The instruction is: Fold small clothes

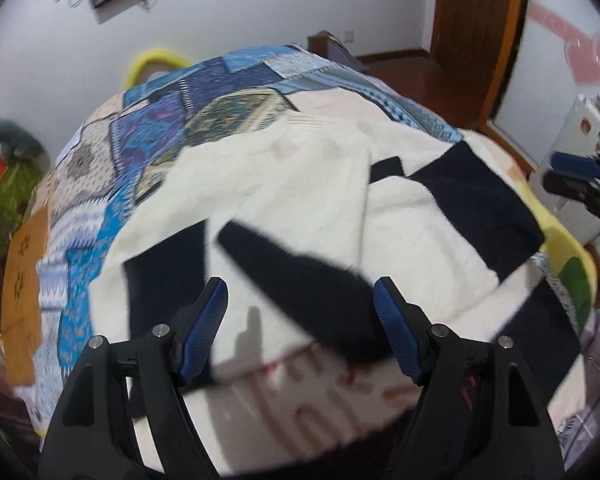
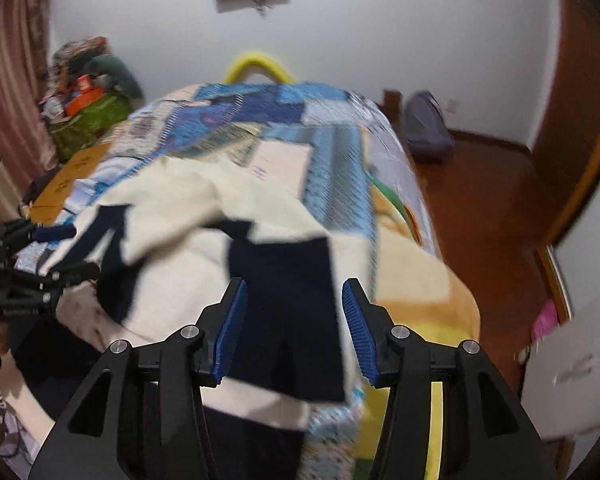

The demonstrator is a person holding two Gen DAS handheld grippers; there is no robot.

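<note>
A cream fleece garment (image 1: pixel 312 200) with navy panels lies spread on the bed; it also shows in the right wrist view (image 2: pixel 180 248). My left gripper (image 1: pixel 300 296) is open above its near edge, with a navy strip (image 1: pixel 296 280) lying between the fingers. My right gripper (image 2: pixel 292 300) is open over a navy panel (image 2: pixel 288 304) at the garment's right side. The right gripper shows at the right edge of the left wrist view (image 1: pixel 580 180). The left gripper shows at the left edge of the right wrist view (image 2: pixel 40 256).
The bed has a blue patchwork cover (image 1: pixel 204 96) and a yellow blanket (image 2: pixel 416 280). A yellow hoop (image 1: pixel 156 60) stands behind the bed. A pile of bags (image 2: pixel 88 108) sits at far left. Wooden floor (image 2: pixel 492 200) and a door (image 1: pixel 476 20) lie right.
</note>
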